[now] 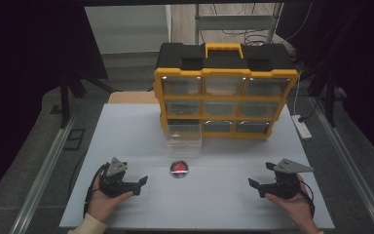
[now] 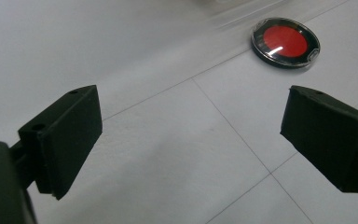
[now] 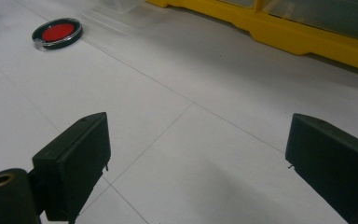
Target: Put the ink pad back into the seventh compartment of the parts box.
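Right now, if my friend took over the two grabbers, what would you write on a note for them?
Left gripper: open, holding nothing, low over the table.
Right gripper: open, holding nothing too.
The round red disc in its black case lies flat on the table between them, untouched.
Behind it stands the yellow drawer organizer; its bottom-left clear drawer is pulled out.
Done: drawer open. Left, most likely: pick up the disc and put it in that drawer.
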`<state>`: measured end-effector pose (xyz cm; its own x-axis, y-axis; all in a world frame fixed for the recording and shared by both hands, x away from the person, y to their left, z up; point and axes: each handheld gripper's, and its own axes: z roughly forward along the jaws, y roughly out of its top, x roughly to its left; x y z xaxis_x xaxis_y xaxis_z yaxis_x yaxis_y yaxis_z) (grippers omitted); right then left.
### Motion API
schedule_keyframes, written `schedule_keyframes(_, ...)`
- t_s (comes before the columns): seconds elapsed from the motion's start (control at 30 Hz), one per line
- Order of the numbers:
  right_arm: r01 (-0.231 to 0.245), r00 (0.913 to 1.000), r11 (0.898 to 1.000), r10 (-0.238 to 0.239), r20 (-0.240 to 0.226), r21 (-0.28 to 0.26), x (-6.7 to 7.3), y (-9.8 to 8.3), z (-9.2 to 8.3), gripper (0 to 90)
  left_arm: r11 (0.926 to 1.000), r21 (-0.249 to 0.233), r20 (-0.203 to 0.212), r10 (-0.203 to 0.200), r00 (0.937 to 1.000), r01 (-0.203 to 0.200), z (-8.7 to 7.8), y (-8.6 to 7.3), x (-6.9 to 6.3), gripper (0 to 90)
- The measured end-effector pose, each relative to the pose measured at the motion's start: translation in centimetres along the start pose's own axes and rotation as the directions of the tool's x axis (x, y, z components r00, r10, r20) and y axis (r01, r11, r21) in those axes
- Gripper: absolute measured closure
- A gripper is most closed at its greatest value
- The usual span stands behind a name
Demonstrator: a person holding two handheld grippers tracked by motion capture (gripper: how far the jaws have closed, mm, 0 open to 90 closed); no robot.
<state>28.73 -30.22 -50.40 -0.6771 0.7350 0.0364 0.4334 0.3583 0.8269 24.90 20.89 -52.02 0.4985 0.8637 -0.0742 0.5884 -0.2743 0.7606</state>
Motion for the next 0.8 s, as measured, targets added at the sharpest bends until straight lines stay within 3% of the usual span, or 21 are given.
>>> schedule_keyframes(0.8, 0.003, 1.0, 1.0, -0.003, -0.006, 0.009, 0.22, -0.05, -0.01, 7.0, 0.9999, -0.008, 0.006, -0.009, 0.9999, 0.009, -0.37, -0.02, -0.01, 6.6)
